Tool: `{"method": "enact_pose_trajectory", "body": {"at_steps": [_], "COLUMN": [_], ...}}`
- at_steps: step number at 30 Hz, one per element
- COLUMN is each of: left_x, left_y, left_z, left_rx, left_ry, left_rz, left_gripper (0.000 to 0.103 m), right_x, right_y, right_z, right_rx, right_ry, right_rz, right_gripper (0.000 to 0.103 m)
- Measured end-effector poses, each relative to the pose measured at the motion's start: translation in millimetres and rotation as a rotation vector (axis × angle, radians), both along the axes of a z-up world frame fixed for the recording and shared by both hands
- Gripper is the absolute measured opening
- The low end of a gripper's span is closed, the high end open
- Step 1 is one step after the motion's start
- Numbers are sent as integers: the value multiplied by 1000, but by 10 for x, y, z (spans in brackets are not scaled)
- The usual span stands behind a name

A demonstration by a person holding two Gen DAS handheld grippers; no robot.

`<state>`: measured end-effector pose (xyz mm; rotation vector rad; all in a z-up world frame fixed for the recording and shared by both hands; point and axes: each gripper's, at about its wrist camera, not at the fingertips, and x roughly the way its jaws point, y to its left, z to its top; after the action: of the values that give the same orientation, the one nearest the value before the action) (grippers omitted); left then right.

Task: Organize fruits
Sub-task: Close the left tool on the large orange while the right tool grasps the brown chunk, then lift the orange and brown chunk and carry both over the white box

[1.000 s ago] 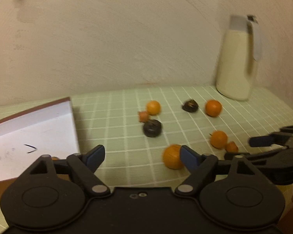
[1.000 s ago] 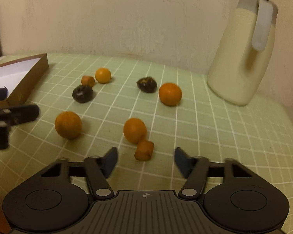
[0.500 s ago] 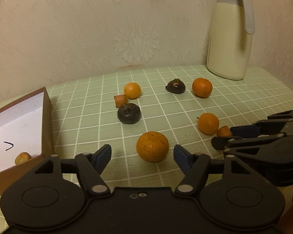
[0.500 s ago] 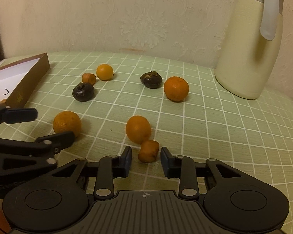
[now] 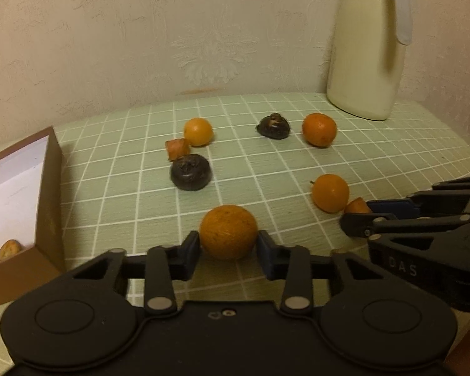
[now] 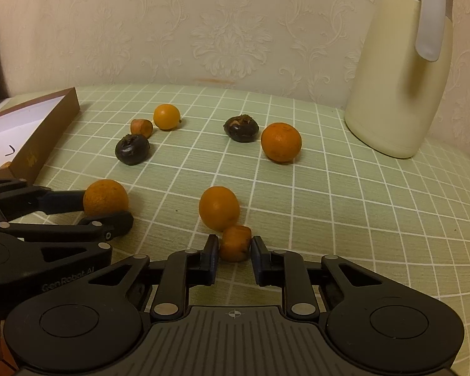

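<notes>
Orange and dark fruits lie scattered on a green checked cloth. My left gripper [image 5: 228, 246] has a rough round orange [image 5: 228, 230] between its fingers; its jaws are closing and both pads touch the orange's sides. My right gripper [image 6: 235, 249] is shut on a small orange fruit chunk [image 6: 235, 242] that lies against a smooth orange fruit [image 6: 218, 208]. In the right wrist view the left gripper [image 6: 106, 211] comes in from the left around its orange [image 6: 105, 199].
A brown box [image 6: 47, 125] with a white floor stands at the left, a small piece [image 5: 9, 249] inside it. Farther back lie two dark fruits [image 6: 132, 149] [image 6: 241, 127], a tangerine [image 6: 280, 141], a small orange [image 6: 166, 116] and another chunk [image 6: 141, 127]. A cream jug [image 6: 398, 72] stands back right.
The left gripper came forward and down until the rough orange sat between its fingers, then narrowed onto it. The right gripper's jaws went from wide apart to shut on the small chunk.
</notes>
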<state>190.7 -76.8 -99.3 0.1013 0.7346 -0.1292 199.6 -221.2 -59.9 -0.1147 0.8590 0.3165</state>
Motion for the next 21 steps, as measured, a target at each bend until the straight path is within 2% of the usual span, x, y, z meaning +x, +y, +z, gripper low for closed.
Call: {"method": "enact_pose_trajectory", "body": {"at_steps": [21], "left_x": [-63], "left_y": [8], "left_z": [72], "left_rx": [-5], "left_ry": [6], "left_rz": [-19], "left_gripper": [28], "right_x": [-14], "right_y": [-8], "right_z": [69], "right_rx": [3], "right_ry": [-6], "right_rz": [-13], "right_gripper": [22]}}
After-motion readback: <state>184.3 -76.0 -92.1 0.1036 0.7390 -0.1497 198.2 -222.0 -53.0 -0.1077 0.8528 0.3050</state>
